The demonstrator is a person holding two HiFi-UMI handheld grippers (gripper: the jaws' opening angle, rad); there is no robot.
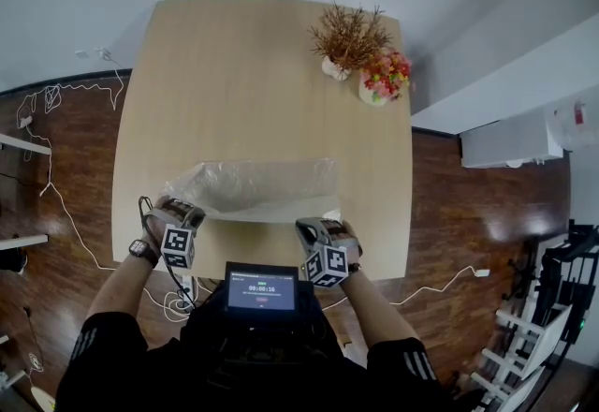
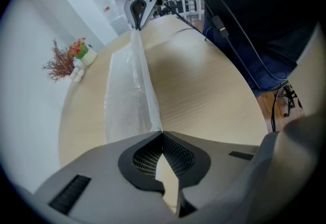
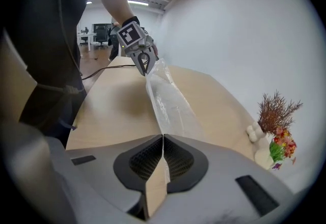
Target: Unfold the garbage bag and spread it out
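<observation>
A clear, thin garbage bag (image 1: 251, 187) lies stretched sideways across the near part of the wooden table (image 1: 243, 73). My left gripper (image 1: 172, 207) is shut on the bag's near left corner, and my right gripper (image 1: 318, 224) is shut on its near right corner. In the left gripper view the film (image 2: 128, 90) runs taut from my closed jaws (image 2: 162, 133) to the right gripper (image 2: 139, 13) across the table. The right gripper view mirrors this: the bag (image 3: 170, 103) spans from my jaws (image 3: 163, 136) to the left gripper (image 3: 145, 63).
A vase of dried brown sprigs (image 1: 348, 40) and a pot of red and pink flowers (image 1: 384, 78) stand at the table's far right corner. A small screen (image 1: 262, 288) hangs at my chest. White cables (image 1: 56, 101) lie on the wooden floor to the left.
</observation>
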